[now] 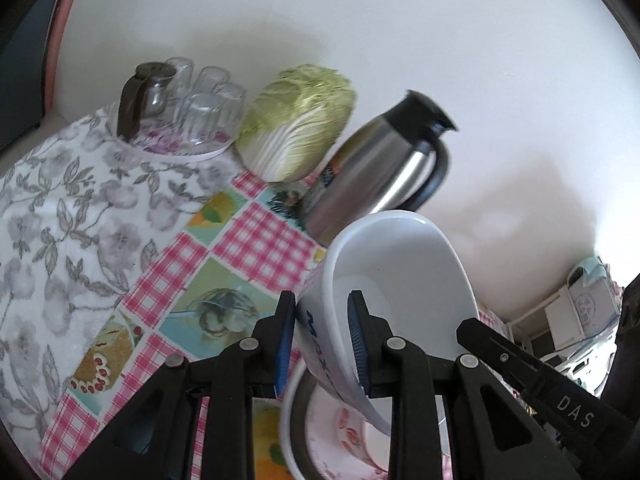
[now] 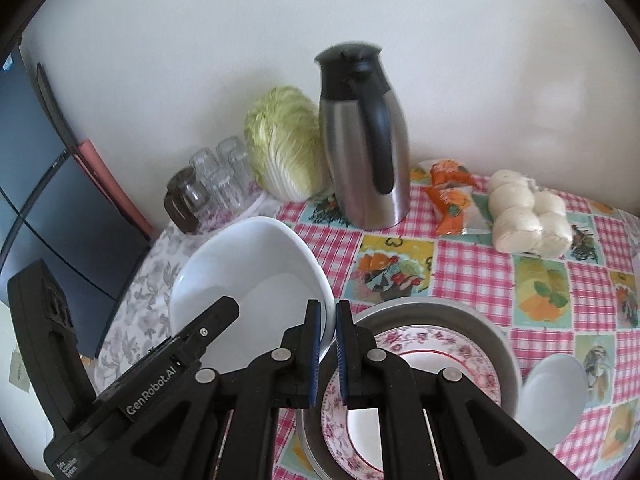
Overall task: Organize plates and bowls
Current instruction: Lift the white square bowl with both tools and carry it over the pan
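My left gripper (image 1: 322, 300) is shut on the rim of a large white bowl (image 1: 400, 272) with blue lettering on its outside, one pad inside and one outside. The bowl hangs tilted above the table. My right gripper (image 2: 328, 310) is shut on the opposite rim of the same bowl (image 2: 248, 272). One left finger (image 2: 216, 316) shows inside the bowl in the right wrist view. Below sits a metal basin (image 2: 460, 316) holding a floral plate (image 2: 420, 360). A small white bowl (image 2: 554, 396) leans at the basin's right side.
A steel jug (image 2: 360, 160), a cabbage (image 2: 284, 144) and a tray of upturned glasses (image 2: 216, 188) stand along the wall. Bagged buns (image 2: 524, 216) and orange packets (image 2: 448, 192) lie at the back right. A dark fridge (image 2: 60, 220) stands left of the table.
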`<state>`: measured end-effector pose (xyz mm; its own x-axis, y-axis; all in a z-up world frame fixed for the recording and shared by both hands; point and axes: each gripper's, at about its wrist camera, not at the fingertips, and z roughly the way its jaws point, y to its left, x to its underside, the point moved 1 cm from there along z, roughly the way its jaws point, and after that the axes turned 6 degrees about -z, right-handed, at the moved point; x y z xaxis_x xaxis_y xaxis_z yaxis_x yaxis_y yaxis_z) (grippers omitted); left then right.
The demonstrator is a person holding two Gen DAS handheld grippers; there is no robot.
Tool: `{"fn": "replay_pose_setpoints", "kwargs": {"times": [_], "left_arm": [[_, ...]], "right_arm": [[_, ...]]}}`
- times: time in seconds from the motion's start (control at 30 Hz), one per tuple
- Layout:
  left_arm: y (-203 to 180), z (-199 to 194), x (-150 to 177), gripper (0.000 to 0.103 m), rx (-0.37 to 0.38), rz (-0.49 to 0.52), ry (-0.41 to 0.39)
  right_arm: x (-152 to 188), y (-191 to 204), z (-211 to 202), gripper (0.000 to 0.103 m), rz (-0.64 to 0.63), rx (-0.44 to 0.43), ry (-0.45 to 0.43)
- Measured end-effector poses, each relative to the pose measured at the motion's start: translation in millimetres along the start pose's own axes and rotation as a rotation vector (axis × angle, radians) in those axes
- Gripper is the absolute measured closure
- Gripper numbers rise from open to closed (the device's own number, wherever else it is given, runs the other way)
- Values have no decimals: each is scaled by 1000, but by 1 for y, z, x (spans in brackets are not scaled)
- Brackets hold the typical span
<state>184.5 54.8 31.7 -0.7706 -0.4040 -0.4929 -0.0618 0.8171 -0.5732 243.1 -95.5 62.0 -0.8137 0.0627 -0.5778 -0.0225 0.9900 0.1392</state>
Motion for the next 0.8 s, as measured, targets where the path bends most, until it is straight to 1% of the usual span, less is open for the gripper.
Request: {"fn": "replay_pose_setpoints", "kwargs": {"times": [0.13, 0.23, 0.4, 0.5, 0.6, 0.7, 0.8], "left_arm": [[-18, -16, 8, 75, 22, 21, -27], [-32, -24, 14, 75, 29, 56, -44], [-50, -31, 26, 75, 49, 98, -44], [-59, -29, 33, 75, 44, 128, -34], [-62, -25, 42, 75, 33, 136, -16], [-62, -17, 52, 75, 8, 148, 10], [-58, -10, 59, 75, -6, 147, 39]], "right_arm": [[2, -11, -24, 95, 20, -17, -30], [9, -20, -41, 95, 35, -23, -54], [22, -38, -63, 95, 75, -38, -91], [31, -48, -70, 94, 97, -44, -103], [40, -56, -73, 94, 107, -42, -110], [51, -60, -70, 94, 106, -21, -99], [61, -66, -64, 94, 124, -30, -89]]}}
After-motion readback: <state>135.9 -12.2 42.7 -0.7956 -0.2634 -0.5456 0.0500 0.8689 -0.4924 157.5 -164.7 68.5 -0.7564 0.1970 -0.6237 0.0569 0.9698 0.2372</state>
